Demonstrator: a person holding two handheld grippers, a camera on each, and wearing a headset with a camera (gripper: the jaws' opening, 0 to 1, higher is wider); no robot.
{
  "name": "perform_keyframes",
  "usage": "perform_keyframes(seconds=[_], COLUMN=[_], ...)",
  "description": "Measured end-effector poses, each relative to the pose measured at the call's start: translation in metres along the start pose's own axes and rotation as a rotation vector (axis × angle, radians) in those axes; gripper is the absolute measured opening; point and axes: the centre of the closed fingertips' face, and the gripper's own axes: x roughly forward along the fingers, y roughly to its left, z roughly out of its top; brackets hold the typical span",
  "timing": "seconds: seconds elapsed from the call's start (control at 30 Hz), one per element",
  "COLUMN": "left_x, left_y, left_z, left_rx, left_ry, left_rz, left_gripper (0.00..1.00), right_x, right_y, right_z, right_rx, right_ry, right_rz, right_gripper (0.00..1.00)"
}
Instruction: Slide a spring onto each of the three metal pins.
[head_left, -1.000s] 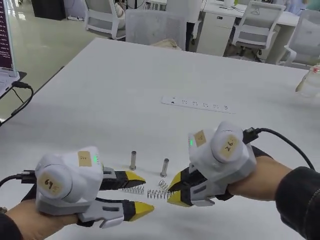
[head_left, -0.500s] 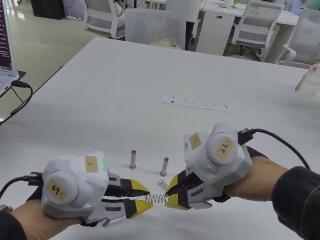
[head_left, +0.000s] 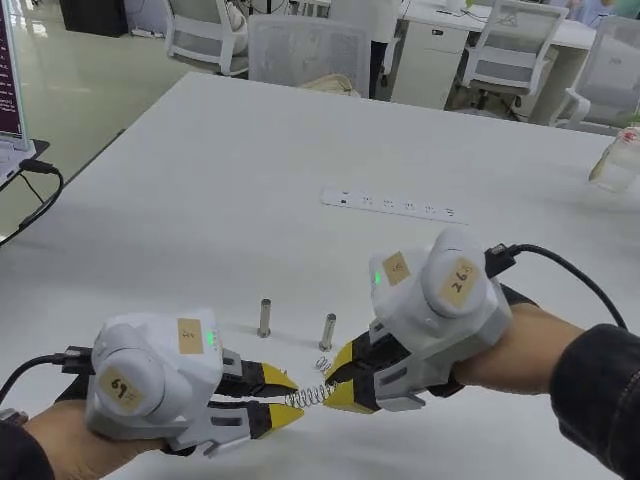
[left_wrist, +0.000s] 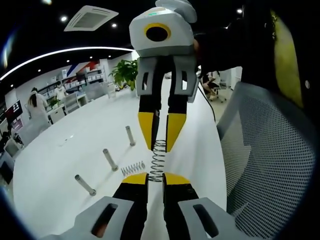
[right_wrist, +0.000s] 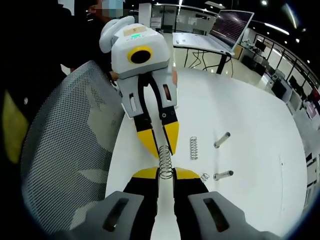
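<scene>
A thin wire spring (head_left: 308, 394) hangs level just above the white table (head_left: 230, 190), one end in each gripper. My left gripper (head_left: 283, 397) is shut on its left end and my right gripper (head_left: 335, 383) on its right end. In the left gripper view the spring (left_wrist: 157, 161) runs from my own jaws up to the right gripper (left_wrist: 160, 143). Three short metal pins (left_wrist: 130, 135) (left_wrist: 110, 159) (left_wrist: 85, 185) stand there, with a second spring (left_wrist: 132, 168) lying beside them. Two pins (head_left: 265, 318) (head_left: 327, 332) stand just beyond the grippers. A small spring (right_wrist: 204, 176) lies by a pin (right_wrist: 223, 175).
A white power strip (head_left: 395, 208) lies mid-table beyond the pins. A clear bottle (head_left: 615, 165) sits at the right edge. Office chairs (head_left: 305, 50) line the far side. A black cable (head_left: 40, 190) trails off the left. A mesh chair (left_wrist: 265, 150) is close behind the grippers.
My left gripper was open a second ago; it has moved right and shut on the spring's free end. The spring now spans both grippers, off the table.
</scene>
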Motion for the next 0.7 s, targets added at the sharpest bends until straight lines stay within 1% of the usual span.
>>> perform_keyframes(seconds=[0.33, 0.5, 0.7], left_x=[0.001, 0.003, 0.005], left_y=[0.000, -0.001, -0.003], left_z=[0.001, 0.002, 0.002], left_rx=[0.013, 0.015, 0.019], left_ry=[-0.004, -0.005, -0.004], left_rz=[0.000, -0.007, -0.018], left_gripper=[0.03, 0.03, 0.03], right_x=[-0.003, -0.003, -0.003], right_y=[0.000, 0.000, 0.001], right_z=[0.012, 0.016, 0.017], right_rx=[-0.020, -0.029, -0.038], right_ry=[-0.015, 0.004, 0.029], right_rz=[-0.005, 0.002, 0.011], right_gripper=[0.07, 0.07, 0.07])
